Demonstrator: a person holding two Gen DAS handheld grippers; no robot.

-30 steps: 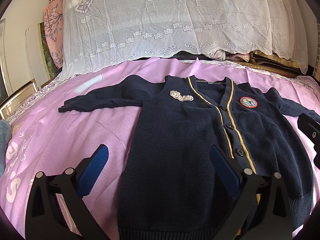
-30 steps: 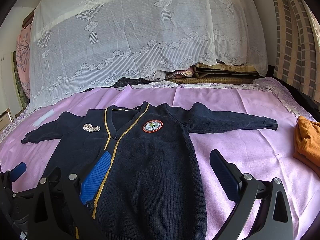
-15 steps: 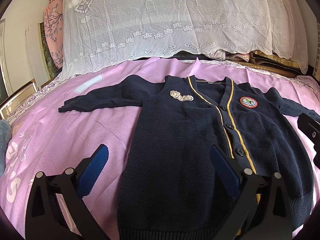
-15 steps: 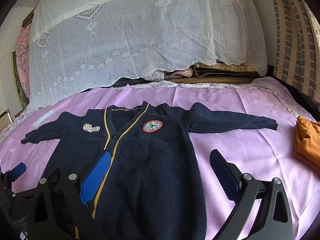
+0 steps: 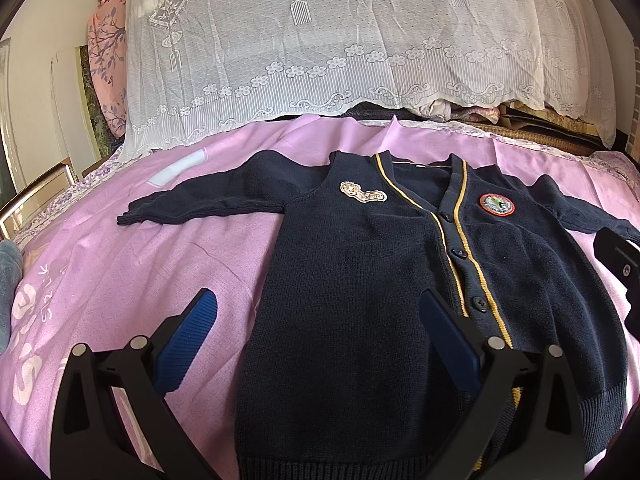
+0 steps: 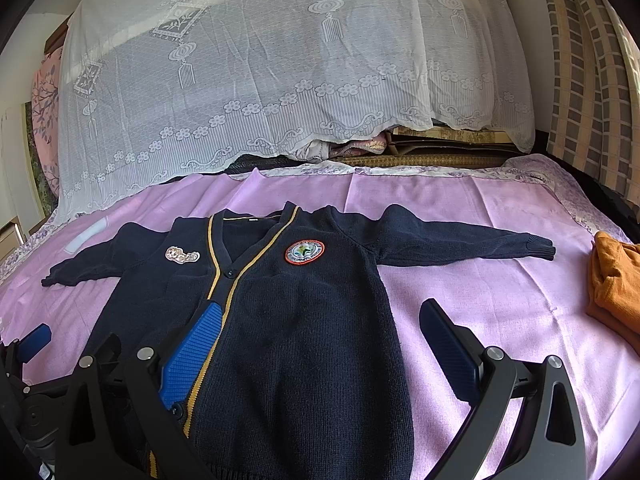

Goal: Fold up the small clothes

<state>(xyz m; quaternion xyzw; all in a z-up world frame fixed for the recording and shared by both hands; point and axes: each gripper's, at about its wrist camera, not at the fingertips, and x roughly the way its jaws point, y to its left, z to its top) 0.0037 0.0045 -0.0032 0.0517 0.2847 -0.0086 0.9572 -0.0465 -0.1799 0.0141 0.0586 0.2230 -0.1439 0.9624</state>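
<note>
Lying flat and unfolded, sleeves spread, the navy cardigan (image 5: 360, 300) covered the bed's (image 5: 140, 260) middle; left tongs (image 5: 320, 340) and right tongs (image 6: 320, 344) hovered apart and empty, every fold apparently left.

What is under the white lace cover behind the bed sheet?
Below the white lace cover hem, folded bedding and a woven mat peek out. Everything higher up is covered and cannot be identified.
</note>
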